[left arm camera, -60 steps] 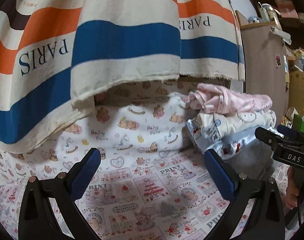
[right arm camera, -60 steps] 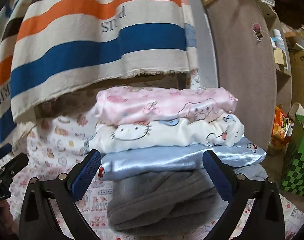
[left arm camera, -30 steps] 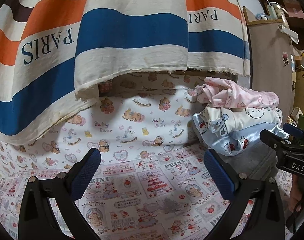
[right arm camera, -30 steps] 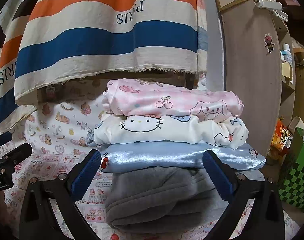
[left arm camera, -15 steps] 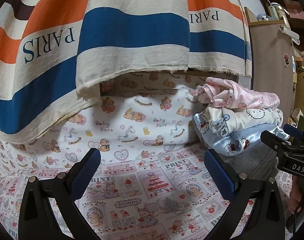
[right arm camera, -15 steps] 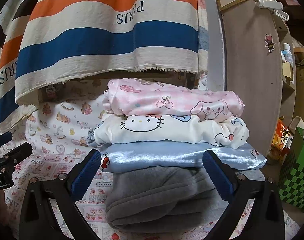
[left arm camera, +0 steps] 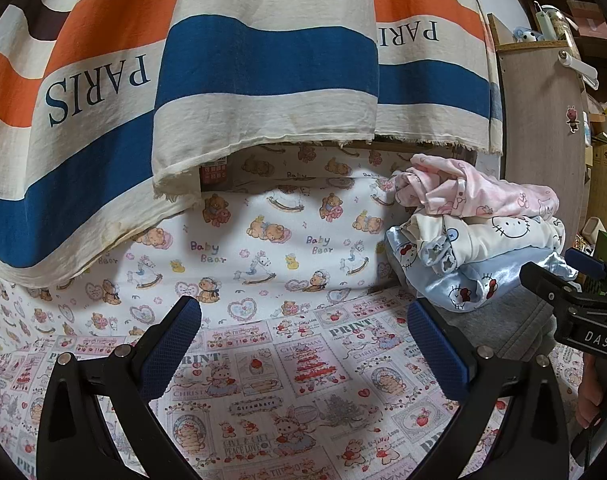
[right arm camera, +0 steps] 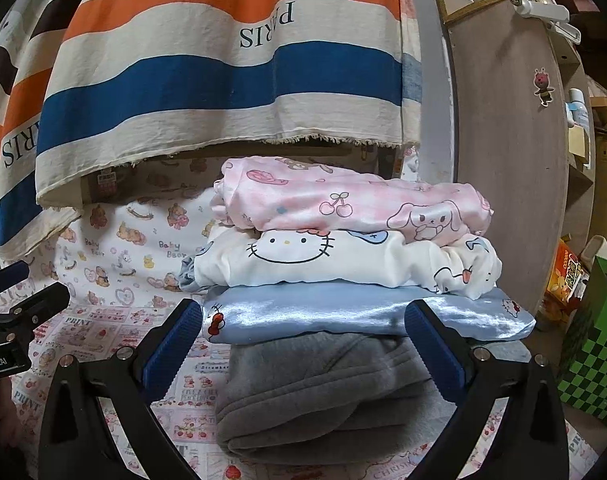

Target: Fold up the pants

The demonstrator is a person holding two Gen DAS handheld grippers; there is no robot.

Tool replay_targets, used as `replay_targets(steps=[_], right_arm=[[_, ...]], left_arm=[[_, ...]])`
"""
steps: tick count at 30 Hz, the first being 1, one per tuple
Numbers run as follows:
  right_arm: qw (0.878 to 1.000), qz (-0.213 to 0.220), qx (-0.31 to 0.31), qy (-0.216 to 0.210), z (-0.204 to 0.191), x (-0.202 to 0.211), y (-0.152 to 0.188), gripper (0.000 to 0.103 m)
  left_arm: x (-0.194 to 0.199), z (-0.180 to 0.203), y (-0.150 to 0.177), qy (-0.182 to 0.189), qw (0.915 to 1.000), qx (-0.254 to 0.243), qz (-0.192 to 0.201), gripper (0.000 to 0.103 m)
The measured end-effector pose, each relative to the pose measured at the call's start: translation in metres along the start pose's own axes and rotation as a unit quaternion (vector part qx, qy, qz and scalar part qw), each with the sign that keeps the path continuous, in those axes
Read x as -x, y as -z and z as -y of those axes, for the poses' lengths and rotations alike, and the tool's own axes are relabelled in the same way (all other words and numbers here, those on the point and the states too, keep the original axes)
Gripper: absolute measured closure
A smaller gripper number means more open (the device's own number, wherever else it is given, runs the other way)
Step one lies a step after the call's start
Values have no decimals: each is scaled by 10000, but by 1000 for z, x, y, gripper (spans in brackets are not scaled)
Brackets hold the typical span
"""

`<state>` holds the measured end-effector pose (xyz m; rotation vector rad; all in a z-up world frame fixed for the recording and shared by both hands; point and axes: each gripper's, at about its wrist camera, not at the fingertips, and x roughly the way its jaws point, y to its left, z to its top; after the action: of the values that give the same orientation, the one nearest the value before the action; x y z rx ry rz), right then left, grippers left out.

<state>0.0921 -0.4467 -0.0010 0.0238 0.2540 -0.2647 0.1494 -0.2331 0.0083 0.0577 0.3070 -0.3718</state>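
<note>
A stack of folded clothes stands at the right of the printed cloth. From the top it holds pink pants [right arm camera: 343, 204], a white Hello Kitty piece [right arm camera: 335, 262], a shiny light blue piece [right arm camera: 343, 312] and grey pants [right arm camera: 323, 392] at the bottom. The stack also shows in the left wrist view [left arm camera: 475, 236]. My right gripper [right arm camera: 303, 348] is open and empty, its fingers either side of the grey pants' near edge. My left gripper [left arm camera: 303, 348] is open and empty above bare printed cloth [left arm camera: 263, 380], left of the stack.
A striped PARIS cloth [left arm camera: 263, 60] hangs down over the back. A brown cabinet side [right arm camera: 503, 140] stands right of the stack. A green checkered box [right arm camera: 591, 364] and clutter sit at the far right. The right gripper shows in the left wrist view [left arm camera: 575, 292].
Both views have drawn back and dropped a little since two seconds ago. In the last half second nothing has visibly moved. Both grippers stay open.
</note>
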Motion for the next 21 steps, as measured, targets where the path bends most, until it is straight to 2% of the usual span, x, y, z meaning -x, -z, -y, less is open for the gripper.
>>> replay_targets(steps=[21], right_arm=[[10000,-21,13,-24,-1,-1,0,1]], left_arm=[[0,1,0,-1,10000,2,-3,1]])
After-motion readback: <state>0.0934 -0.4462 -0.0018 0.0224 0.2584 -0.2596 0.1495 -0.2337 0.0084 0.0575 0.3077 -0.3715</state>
